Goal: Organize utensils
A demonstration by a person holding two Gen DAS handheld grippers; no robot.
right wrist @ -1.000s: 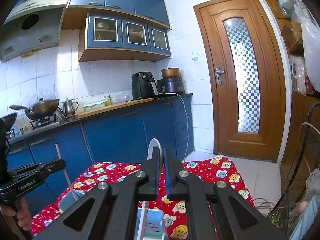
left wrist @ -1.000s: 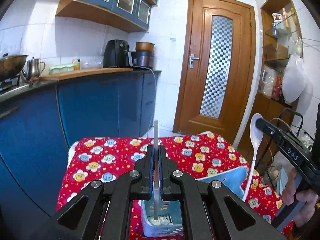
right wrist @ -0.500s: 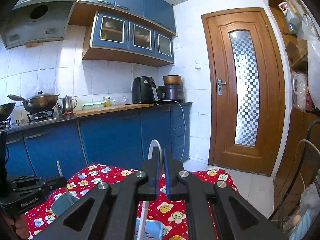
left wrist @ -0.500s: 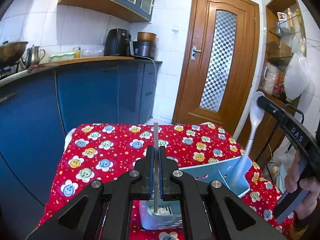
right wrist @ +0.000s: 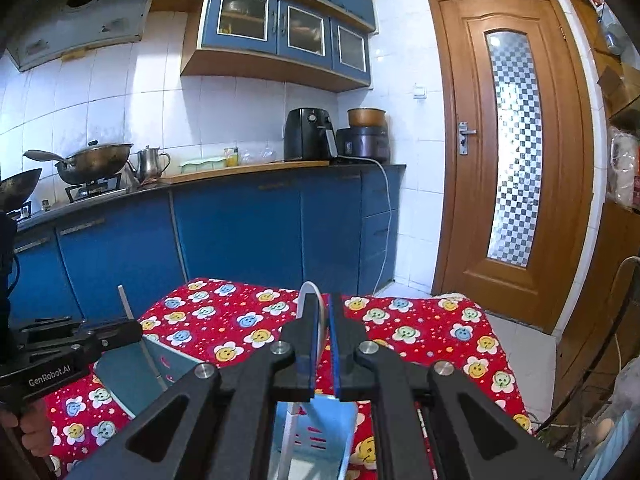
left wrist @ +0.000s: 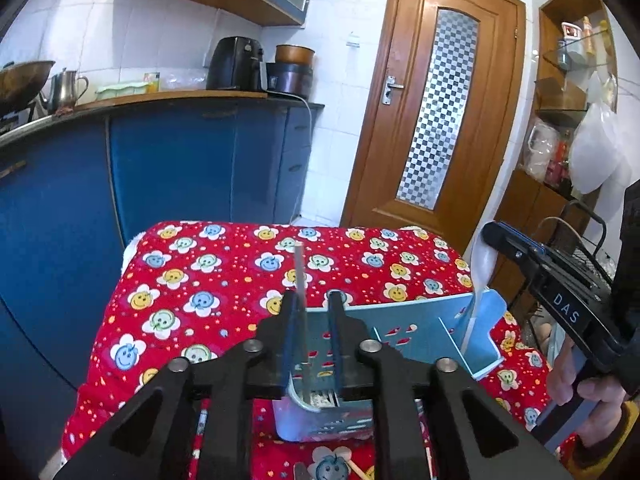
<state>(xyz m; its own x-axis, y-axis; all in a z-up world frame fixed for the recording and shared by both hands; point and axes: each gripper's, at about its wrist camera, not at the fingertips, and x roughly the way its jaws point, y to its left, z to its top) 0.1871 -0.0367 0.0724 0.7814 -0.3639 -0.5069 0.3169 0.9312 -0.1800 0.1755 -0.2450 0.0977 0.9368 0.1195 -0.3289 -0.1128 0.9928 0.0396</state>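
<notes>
Left wrist view: the left tongs (left wrist: 314,320) hover low over a light blue utensil holder (left wrist: 420,336) that stands on the surface (left wrist: 240,272) covered in a red cloth with smiling flowers. Their jaws have just been opening and now stand apart. A slim metal utensil (left wrist: 299,280) rises upright between them, leaning against the left jaw only, its lower end down inside the near compartment of the holder; the tongs have let it go. Further right, the right tongs (left wrist: 494,236) reach in from the edge, a hand (left wrist: 580,384) wrapped round their grip. A white spoon (left wrist: 478,276) stands just beside their tip, its handle running down into the holder's right compartment.

Right wrist view: the right tongs (right wrist: 325,320) point over the same holder (right wrist: 316,436), whose blue wall and slotted white divider show below the jaws. These jaws have also just been opening, and a narrow gap shows between them. The white spoon (right wrist: 310,292) stands in that gap, its bowl peeking above the left jaw, its handle (right wrist: 290,436) dropping into the compartment beneath; the pads look released from it. At the left edge the left tongs (right wrist: 132,326) hang above the holder's other end, with the metal utensil (right wrist: 124,302) sticking up at their tip.
</notes>
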